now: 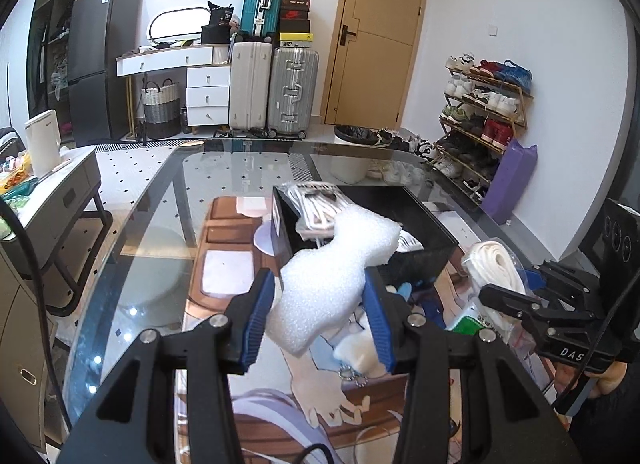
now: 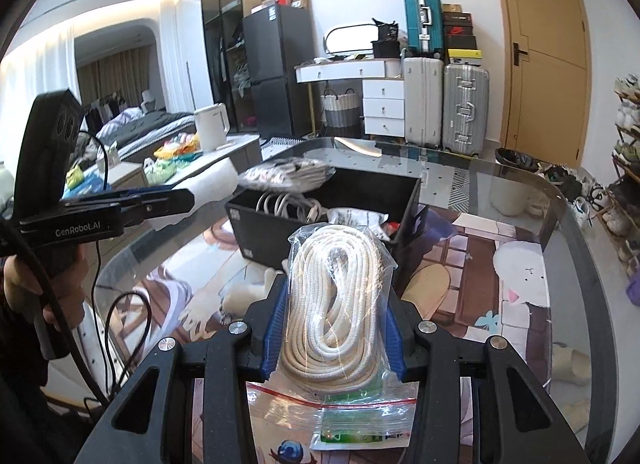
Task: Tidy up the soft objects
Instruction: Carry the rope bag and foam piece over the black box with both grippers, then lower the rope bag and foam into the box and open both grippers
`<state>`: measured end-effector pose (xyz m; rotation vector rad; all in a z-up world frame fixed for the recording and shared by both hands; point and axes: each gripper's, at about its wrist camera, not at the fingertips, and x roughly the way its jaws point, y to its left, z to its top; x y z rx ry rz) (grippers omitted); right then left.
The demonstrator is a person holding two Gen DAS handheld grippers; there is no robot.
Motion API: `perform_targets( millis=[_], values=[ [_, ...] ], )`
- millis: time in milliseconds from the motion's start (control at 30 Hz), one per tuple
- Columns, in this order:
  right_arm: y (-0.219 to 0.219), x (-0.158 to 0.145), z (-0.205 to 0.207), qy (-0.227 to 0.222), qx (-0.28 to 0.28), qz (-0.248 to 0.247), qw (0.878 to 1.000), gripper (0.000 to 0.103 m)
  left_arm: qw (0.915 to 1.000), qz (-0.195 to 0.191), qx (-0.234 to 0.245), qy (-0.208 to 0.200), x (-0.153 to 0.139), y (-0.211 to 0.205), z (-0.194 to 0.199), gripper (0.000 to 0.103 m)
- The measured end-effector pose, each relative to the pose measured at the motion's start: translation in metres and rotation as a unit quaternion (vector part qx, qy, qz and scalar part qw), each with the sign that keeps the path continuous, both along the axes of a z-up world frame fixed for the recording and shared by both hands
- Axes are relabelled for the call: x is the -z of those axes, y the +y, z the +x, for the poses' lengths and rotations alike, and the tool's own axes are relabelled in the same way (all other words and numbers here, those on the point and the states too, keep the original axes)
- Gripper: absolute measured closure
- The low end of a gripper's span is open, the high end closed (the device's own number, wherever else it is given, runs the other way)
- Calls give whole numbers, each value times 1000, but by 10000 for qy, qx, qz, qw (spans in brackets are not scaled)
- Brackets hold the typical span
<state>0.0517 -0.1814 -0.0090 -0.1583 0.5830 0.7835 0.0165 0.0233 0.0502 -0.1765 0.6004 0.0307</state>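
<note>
- Left gripper (image 1: pixel 320 316): jaws clamped on a white foam piece (image 1: pixel 320 284). Blue pads (image 1: pixel 256 316) bite its narrow lower part; the wider end sticks out ahead, over the near wall of the black box (image 1: pixel 420 232).
- Foam looks very light and squashy, and the pads dent it. Judgement: it takes little force; hold it mid-body as now, since a grip near a thin edge may tear or fold it.
- Right gripper (image 2: pixel 334 328): jaws closed on a clear bag of white rope (image 2: pixel 340 304), pads (image 2: pixel 276 328) pressing both flanks of the coil.
- The bag film is probably slick and the coil can shift inside it. Squeezing across the thick part of the coil is the sound choice; the loose zip-seal end with the green label (image 2: pixel 352 416) hangs back toward the camera and would slip if grabbed alone.
- The rope is likely moderately heavy and floppy; expect sag if held by one end.
- Box, right wrist view (image 2: pixel 280 232): sits on the glass table (image 2: pixel 560 200) just ahead of the rope bag and already holds white cables (image 2: pixel 280 204) plus a bagged bundle (image 2: pixel 288 172) resting on its far-left rim.
- Free space appears to be on the box's right side. Both loads are held above the printed mat (image 2: pixel 472 264), near the box and not yet inside.
</note>
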Motion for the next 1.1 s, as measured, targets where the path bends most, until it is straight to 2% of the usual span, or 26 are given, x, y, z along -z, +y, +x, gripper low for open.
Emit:
perform_targets(
  millis=[400,667,1100],
  values=[
    [1,-16,23,99,390,154,9991,61,9994,-25,-331,-111,-17,25,18,59],
    [9,-24,39,172,463,247,9985,61,9993,63,-299,-193,-23,29,34,59],
    [16,-29,60,183,507,251,9982,61,9995,71,-288,88,-12,34,61,59]
  ],
)
